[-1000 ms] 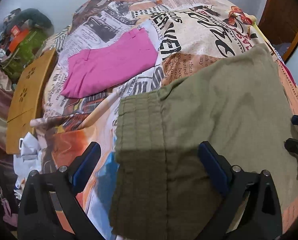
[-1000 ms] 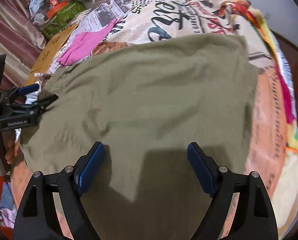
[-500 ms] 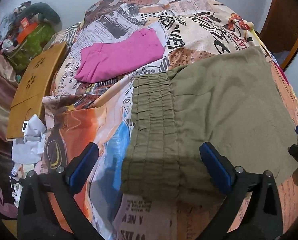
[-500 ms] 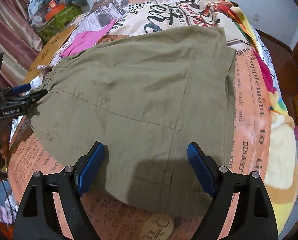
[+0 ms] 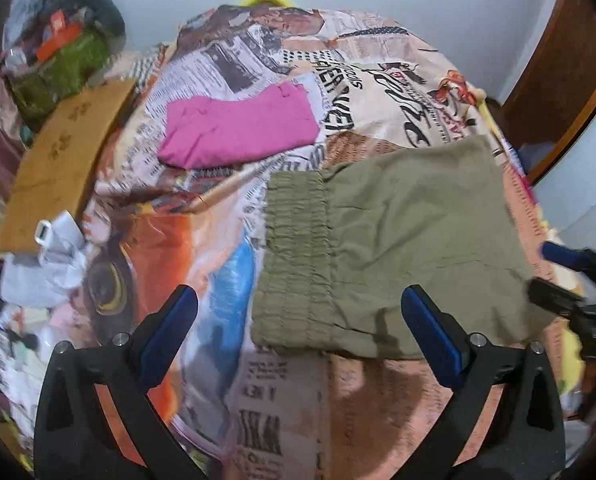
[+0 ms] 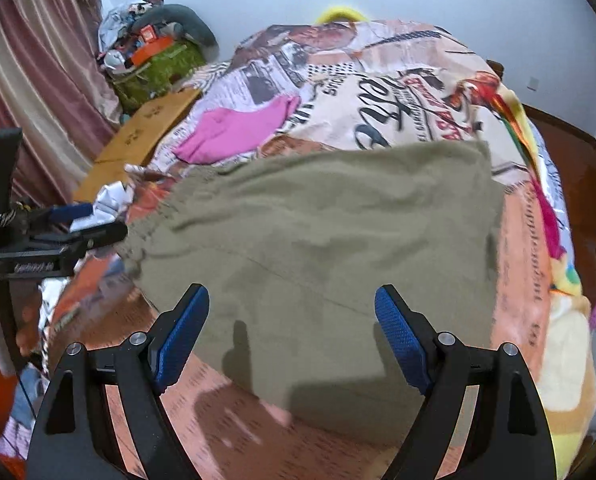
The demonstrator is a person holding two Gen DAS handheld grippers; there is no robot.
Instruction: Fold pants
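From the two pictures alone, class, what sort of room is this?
Most likely a bedroom: clothes lie on a bed under a newspaper-print bedspread, the olive pants and a folded pink garment, with a curtain alongside.

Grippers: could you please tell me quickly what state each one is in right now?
Left gripper: open, holding nothing, above the olive pants.
Right gripper: open, holding nothing, above the same pants.

Olive pants (image 6: 322,240) flat on bed; right tool (image 6: 291,332) agape above.
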